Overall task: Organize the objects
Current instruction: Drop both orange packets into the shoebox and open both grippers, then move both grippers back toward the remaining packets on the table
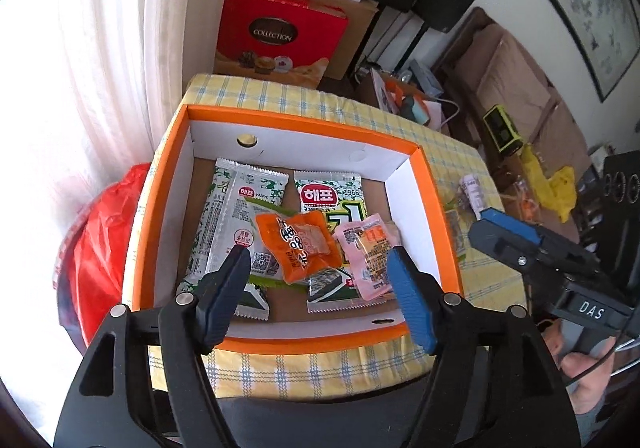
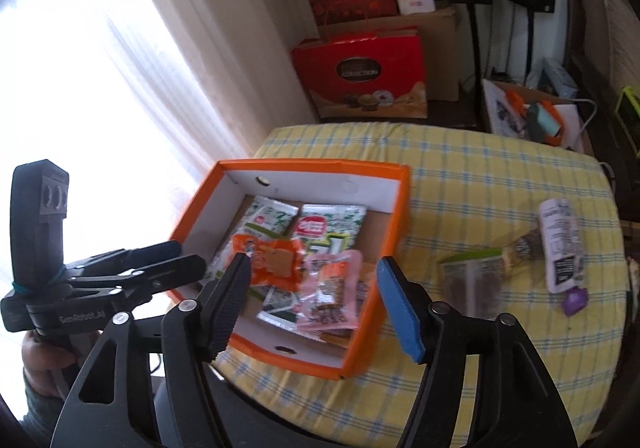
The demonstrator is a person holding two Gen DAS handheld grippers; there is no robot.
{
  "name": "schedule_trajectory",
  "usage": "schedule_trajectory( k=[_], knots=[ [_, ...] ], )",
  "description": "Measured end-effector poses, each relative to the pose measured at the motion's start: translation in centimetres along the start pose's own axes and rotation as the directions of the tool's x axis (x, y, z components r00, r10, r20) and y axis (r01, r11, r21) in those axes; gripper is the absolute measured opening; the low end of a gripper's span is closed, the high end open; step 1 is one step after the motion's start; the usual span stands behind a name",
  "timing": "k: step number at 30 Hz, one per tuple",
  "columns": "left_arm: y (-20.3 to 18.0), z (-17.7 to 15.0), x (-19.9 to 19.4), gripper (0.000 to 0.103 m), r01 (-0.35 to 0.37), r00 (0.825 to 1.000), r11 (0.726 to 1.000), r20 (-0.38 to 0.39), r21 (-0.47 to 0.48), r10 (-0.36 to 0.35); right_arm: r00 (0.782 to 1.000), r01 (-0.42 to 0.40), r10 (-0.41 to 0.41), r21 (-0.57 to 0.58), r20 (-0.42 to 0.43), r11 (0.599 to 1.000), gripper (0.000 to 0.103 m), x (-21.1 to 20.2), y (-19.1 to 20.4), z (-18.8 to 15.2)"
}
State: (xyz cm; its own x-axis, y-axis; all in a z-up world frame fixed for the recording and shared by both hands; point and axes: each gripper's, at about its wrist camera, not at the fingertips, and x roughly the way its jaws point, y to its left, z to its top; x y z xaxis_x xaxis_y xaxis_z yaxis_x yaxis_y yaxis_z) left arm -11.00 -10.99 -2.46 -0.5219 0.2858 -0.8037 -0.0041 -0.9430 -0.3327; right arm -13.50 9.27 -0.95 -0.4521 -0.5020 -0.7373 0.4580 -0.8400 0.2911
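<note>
Hovering above the orange box, the left gripper is held wide open with nothing between its fingers. Beneath it an orange packet and a pink packet are seen lying on seaweed packs. The right gripper is likewise spread and empty; further right, a white tube lies on the checked tablecloth.
</note>
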Motion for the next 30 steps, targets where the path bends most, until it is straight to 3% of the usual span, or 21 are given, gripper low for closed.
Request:
schedule_trajectory(
  k=[2, 9, 19, 23, 30],
  knots=[
    [-0.3, -0.1, -0.1, 0.073, -0.006, 1.000, 1.000, 0.006, 0.013, 0.006, 1.000, 0.021, -0.021, -0.002, 0.004, 1.000, 0.074, -0.3, -0.3, -0.2],
    [-1.7, -0.2, -0.4, 0.080, -0.019, 1.000, 0.999, 0.015, 0.047, 0.019, 0.999, 0.051, -0.051, 0.015, 0.008, 0.999, 0.075, -1.3, -1.7, -0.7],
    [-3.2, -0.2, -0.9, 0.094, -0.011, 1.000, 0.997, 0.028, 0.075, 0.009, 0.996, 0.085, -0.085, 0.033, 0.016, 0.996, 0.103, -2.4, -3.2, -1.0],
    [-4.1, -0.2, -0.7, 0.103, -0.002, 1.000, 0.996, 0.014, 0.094, 0.001, 0.995, 0.100, -0.100, 0.044, 0.012, 0.994, 0.103, -2.9, -4.1, -1.2],
    [-6.6, -0.4, -0.5, 0.103, -0.018, 1.000, 0.989, 0.009, 0.148, 0.017, 0.990, 0.133, -0.136, 0.092, 0.027, 0.987, 0.103, -4.9, -7.0, -1.3]
  ],
)
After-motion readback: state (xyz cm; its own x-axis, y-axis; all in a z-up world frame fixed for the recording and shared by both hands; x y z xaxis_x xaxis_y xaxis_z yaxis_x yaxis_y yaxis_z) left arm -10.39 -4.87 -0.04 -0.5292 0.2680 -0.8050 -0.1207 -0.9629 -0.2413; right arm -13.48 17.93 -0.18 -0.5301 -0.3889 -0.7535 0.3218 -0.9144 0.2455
